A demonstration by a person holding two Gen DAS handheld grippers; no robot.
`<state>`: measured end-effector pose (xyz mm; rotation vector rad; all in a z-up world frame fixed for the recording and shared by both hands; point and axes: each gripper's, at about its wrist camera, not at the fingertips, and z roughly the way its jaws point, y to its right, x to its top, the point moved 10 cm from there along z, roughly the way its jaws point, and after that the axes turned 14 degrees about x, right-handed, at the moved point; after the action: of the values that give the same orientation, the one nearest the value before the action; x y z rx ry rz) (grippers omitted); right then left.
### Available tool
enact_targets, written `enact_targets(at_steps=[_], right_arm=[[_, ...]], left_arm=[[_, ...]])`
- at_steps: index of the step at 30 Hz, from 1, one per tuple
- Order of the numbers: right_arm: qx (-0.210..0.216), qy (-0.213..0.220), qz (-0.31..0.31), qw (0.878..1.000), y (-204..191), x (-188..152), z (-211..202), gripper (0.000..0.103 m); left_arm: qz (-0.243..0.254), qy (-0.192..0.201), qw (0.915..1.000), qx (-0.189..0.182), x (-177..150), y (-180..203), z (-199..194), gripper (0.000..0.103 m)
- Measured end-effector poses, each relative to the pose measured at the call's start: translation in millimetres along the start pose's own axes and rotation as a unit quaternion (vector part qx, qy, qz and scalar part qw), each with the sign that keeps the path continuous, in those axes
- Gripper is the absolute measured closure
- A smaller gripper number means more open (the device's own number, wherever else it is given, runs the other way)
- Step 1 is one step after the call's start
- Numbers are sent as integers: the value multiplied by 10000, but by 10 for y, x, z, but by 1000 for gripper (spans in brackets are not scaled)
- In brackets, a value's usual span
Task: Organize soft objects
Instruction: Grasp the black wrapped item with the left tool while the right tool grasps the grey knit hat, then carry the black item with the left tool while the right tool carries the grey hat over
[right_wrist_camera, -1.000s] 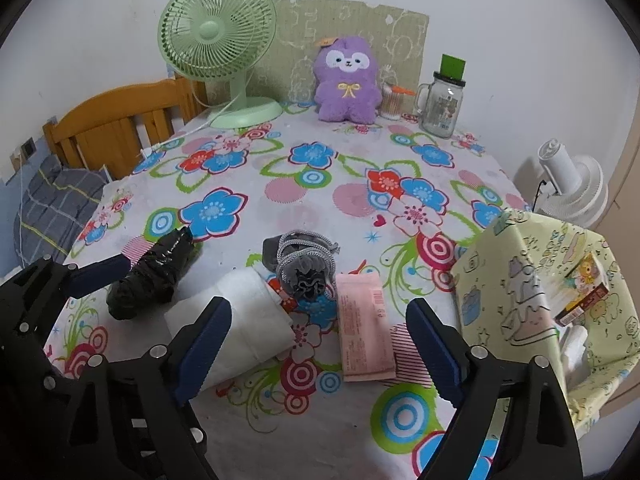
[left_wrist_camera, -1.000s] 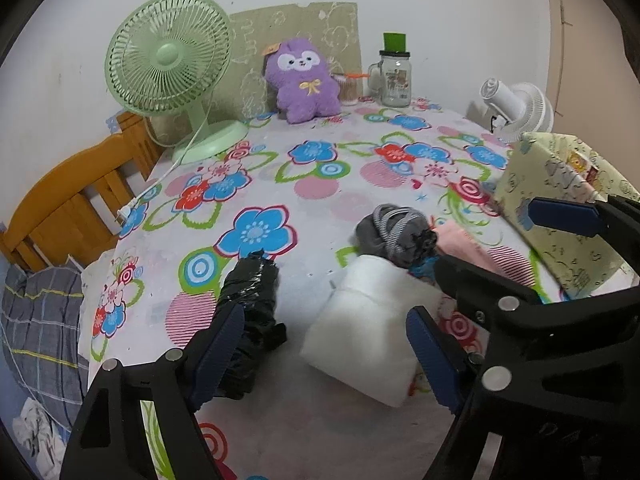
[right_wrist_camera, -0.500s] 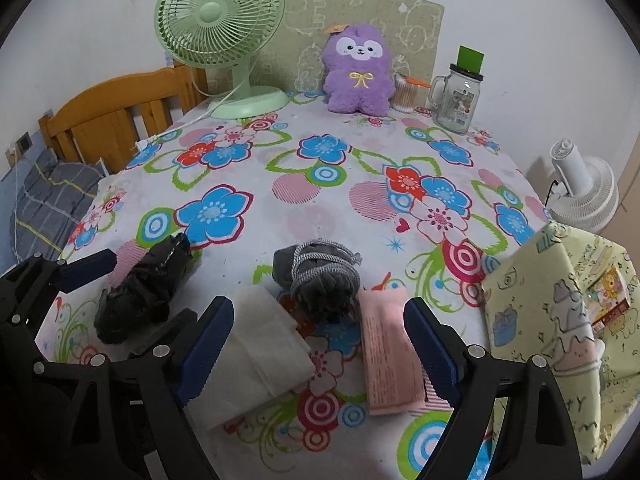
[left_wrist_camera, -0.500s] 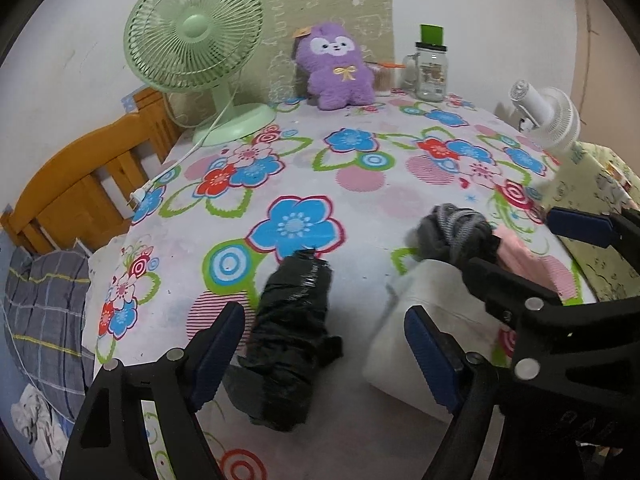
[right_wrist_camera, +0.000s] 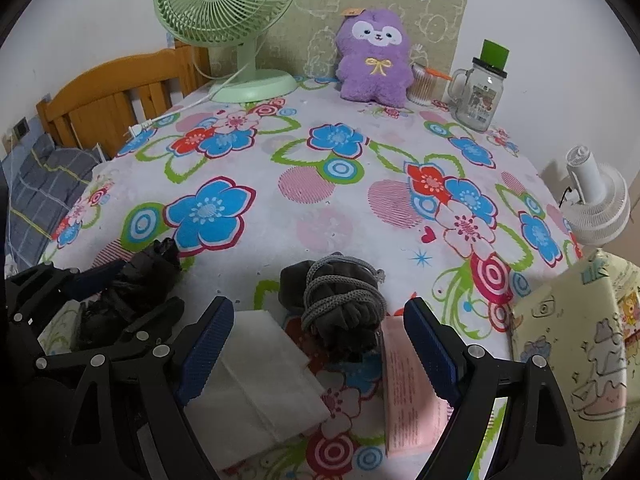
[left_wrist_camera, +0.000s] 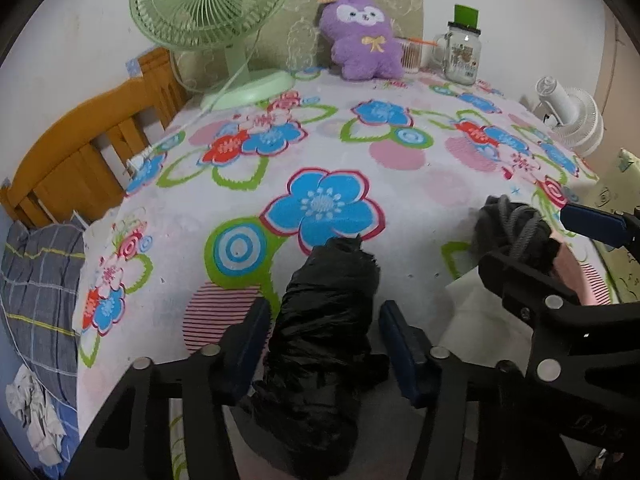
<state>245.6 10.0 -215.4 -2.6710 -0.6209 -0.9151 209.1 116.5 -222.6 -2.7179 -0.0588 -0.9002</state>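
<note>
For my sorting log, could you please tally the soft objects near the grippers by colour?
Black: 1, the black bundle
Grey: 1, the grey corded bundle
White: 1, the white folded pack
Pink: 1, the pink pack
Total: 4

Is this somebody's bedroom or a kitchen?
Probably a bedroom or living space at home: a table with a flowery tablecloth, a purple plush toy, a green desk fan, and a wooden headboard-like frame.

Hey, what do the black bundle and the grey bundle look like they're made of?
Black bundle: probably thin plastic film or glossy nylon; it is crinkled with shiny highlights. Grey bundle: matte knit or fleece fabric, wrapped by a braided grey cord.
</note>
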Motion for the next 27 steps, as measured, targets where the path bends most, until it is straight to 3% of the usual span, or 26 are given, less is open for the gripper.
enact_targets(at_steps=[3, 6, 9, 10, 14, 27], right_arm=[[36, -53, 43, 10000, 16, -1, 77, 22], [95, -108, 210, 9997, 53, 1, 151, 26], [90, -116, 281, 9995, 80, -3, 195, 34], [104, -131, 301, 9994, 86, -9, 207, 40], [121, -172, 344, 9992, 104, -27, 238, 48], [112, 74, 177, 9998, 100, 11, 20, 54]], left_arm=[[-122, -14, 9999, -91, 14, -10, 20, 47], [-213, -4, 9997, -152, 23, 19, 15, 54], [-192, 22, 9998, -112, 29, 44, 4, 58], [-185, 30, 9998, -90, 30, 52, 0, 58], [-145, 47, 9999, -32, 42, 70, -3, 62], [-67, 234, 9997, 38, 116, 194, -219, 63]])
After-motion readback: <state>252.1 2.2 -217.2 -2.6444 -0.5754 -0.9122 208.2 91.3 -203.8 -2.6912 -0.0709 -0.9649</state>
